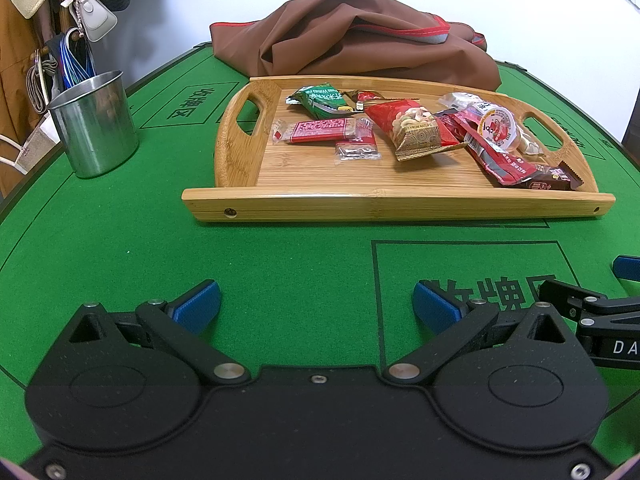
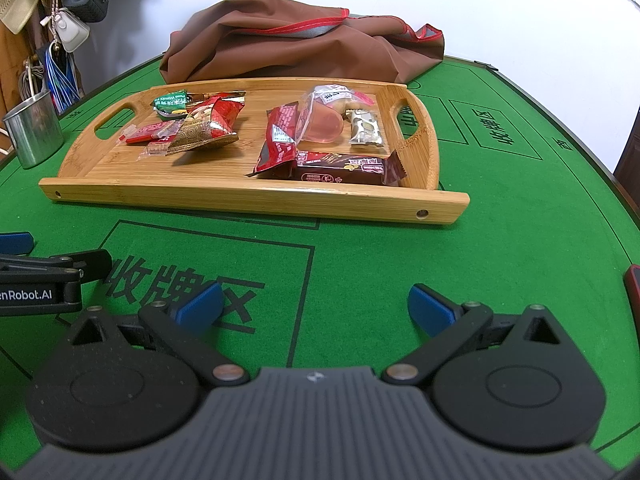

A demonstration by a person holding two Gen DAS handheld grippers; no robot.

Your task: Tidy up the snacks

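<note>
A bamboo tray (image 1: 400, 202) (image 2: 256, 200) lies on the green felt table and holds several wrapped snacks: a green packet (image 1: 322, 100) (image 2: 171, 102), a red and gold nut bag (image 1: 408, 128) (image 2: 208, 124), a flat red bar (image 1: 320, 130), a jelly cup (image 1: 498, 126) (image 2: 324, 122), a long red packet (image 1: 496, 156) (image 2: 280, 140) and a dark chocolate bar (image 1: 548, 180) (image 2: 348, 168). My left gripper (image 1: 316, 306) is open and empty above the felt in front of the tray. My right gripper (image 2: 316, 306) is open and empty beside it.
A steel cup (image 1: 96, 124) (image 2: 34, 132) stands left of the tray. A brown cloth bag (image 1: 356, 40) (image 2: 296, 44) lies behind the tray. Bags and a hat hang at the far left. A red object (image 2: 634, 292) shows at the right edge.
</note>
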